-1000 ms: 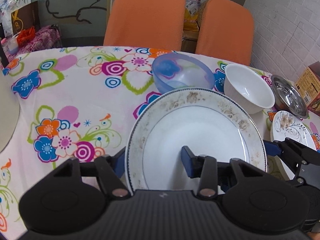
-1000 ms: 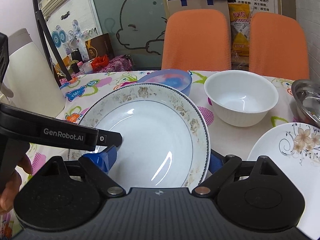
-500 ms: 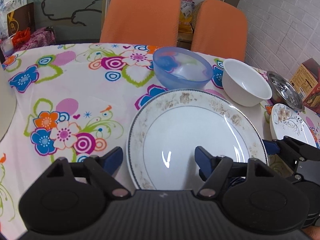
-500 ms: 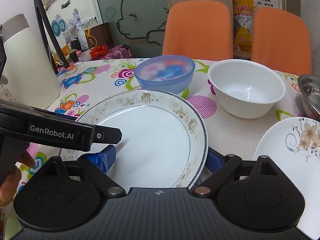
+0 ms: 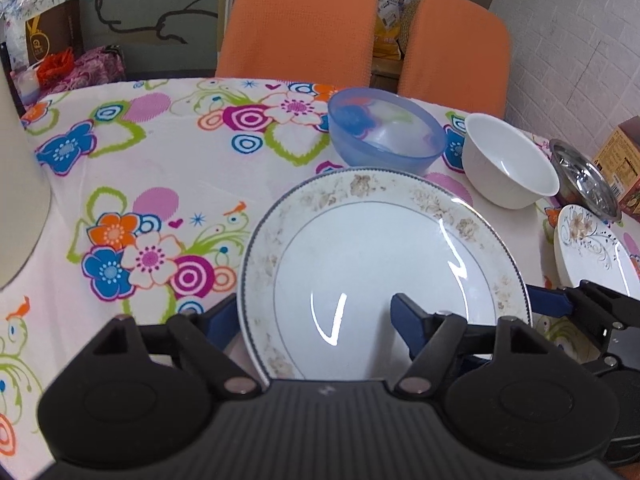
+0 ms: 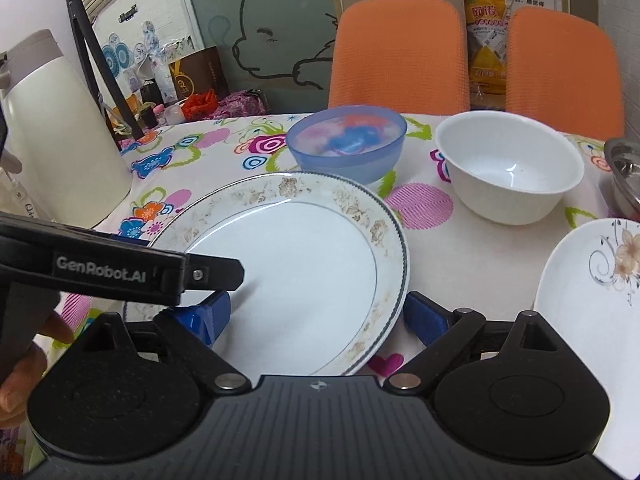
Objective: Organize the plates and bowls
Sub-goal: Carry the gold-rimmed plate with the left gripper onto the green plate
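A large white plate (image 5: 380, 240) with a faded brown flower rim lies flat on the flowered tablecloth (image 5: 160, 184). My left gripper (image 5: 312, 316) stands open astride the plate's near left rim, one finger outside it and one over the plate. My right gripper (image 6: 314, 316) is open astride the near right rim of the same plate (image 6: 288, 248), and its pads do not press on it. Behind the plate stand a clear blue bowl (image 5: 386, 136) and a white bowl (image 5: 508, 164). A smaller flower-painted plate (image 6: 592, 300) lies to the right.
A steel bowl (image 5: 584, 184) and a cardboard box (image 5: 620, 160) sit at the far right edge. A tall white jug (image 6: 60, 140) stands at the left. Two orange chairs (image 5: 296, 20) back the table. A person's hand (image 6: 20, 364) holds the left gripper's handle.
The left gripper's jaws, shut on the plate's rim a second ago, have spread open. The plate, held up and tilted then, now lies flat on the cloth.
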Motion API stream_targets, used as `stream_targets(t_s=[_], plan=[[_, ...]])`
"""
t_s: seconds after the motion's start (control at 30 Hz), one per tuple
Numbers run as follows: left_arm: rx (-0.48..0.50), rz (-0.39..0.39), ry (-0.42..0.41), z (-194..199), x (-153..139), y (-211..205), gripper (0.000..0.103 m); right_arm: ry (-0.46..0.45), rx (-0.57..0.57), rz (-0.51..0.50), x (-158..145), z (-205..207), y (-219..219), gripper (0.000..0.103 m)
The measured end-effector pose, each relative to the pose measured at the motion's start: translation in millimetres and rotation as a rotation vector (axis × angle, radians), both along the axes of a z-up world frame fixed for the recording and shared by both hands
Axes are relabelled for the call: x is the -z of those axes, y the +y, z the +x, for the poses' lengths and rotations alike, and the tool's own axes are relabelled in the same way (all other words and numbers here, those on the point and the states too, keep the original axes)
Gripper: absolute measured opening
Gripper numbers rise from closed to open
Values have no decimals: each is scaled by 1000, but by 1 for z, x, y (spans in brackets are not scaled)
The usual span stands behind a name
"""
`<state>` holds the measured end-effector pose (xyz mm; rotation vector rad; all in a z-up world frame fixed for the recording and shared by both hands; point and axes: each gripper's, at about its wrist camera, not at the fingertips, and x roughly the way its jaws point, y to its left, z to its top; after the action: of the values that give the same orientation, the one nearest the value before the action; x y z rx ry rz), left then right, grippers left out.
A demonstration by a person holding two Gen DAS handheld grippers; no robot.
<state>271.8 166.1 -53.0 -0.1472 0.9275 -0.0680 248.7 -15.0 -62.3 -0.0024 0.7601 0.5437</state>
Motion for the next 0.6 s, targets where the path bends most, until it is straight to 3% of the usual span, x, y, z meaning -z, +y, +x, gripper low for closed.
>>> stream_targets(t_s=[0.13,0.27,0.43,0.6], plan=[[4,-13,-5,-2,0,2,74,25,19,-63,-3,-2,8,81],[-10,-37,-14,-4,0,10,74,-22,5,-129,2,-9,17,82],[-42,-74,-37,-8,1,19,74,-42,6,-74,4,-7,7,83],[-37,-58,-50,-7,2,16,74,-38,-6,-124,3,1,13,84]])
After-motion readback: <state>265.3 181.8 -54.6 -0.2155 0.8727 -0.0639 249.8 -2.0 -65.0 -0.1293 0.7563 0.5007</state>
